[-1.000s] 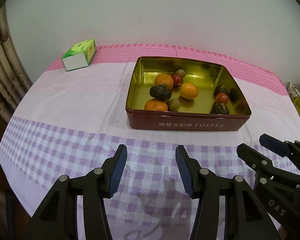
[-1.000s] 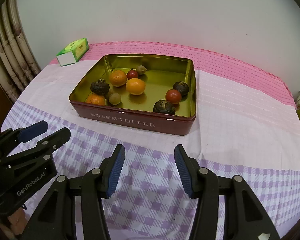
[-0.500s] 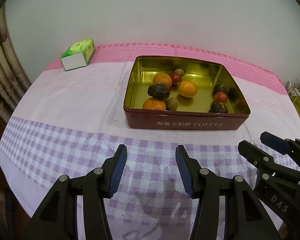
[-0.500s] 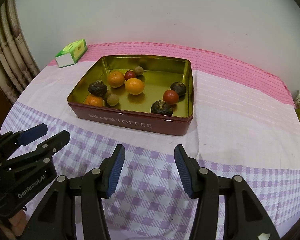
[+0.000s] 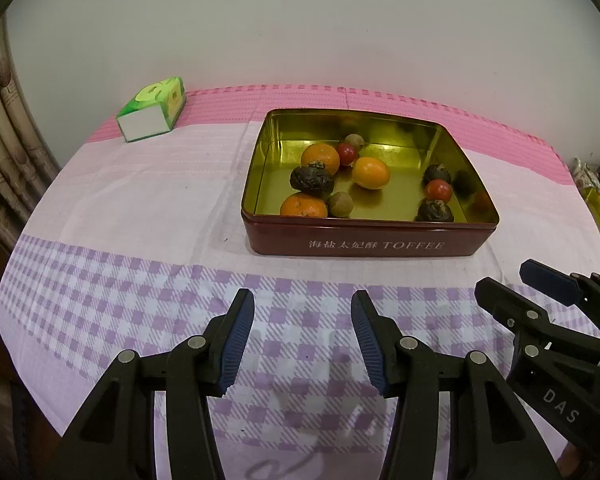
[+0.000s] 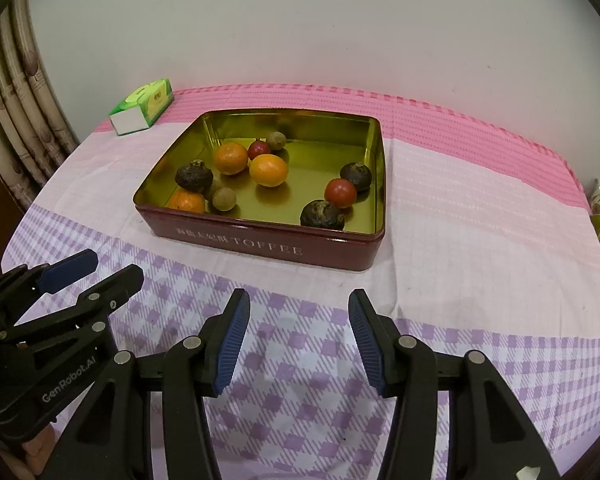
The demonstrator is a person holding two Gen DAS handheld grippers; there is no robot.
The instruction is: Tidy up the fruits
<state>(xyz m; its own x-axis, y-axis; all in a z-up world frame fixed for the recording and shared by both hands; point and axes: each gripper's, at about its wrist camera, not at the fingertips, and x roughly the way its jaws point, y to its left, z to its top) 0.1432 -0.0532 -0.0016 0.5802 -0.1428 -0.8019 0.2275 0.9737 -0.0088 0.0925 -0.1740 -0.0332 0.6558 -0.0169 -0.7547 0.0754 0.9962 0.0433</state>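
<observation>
Left gripper (image 5: 302, 336): fingers spread wide, nothing between them, held over the checked near edge of the table (image 5: 100, 208).
Right gripper (image 6: 295, 334): also spread and empty, over the same near edge, just beside the left one.
Tin (image 6: 268, 244): red toffee tin, lid off, standing mid-table toward the far edge.
Fruits in tin: 9 pieces, all inside. 3 oranges (one at (image 6: 231, 158)), 2 small red fruits (one at (image 6: 340, 193)), 3 dark wrinkled ones (one at (image 6: 194, 176)), 2 small green-brown ones (one at (image 6: 224, 199)).
Layout: mixed kinds, a cluster at the tin's left side and 3 pieces at its right wall; no fruit on the cloth.
Tissue box (image 5: 152, 110): green, at the far left corner.
Change over the last 1 s: the tin sits slightly lower and nearer in both views, so both grippers have crept toward it; no fruit has shifted.
Meaning for the task: this fits either fruits gathered into the tin or fruits waiting to be sorted by kind; the pictures do not settle which.
</observation>
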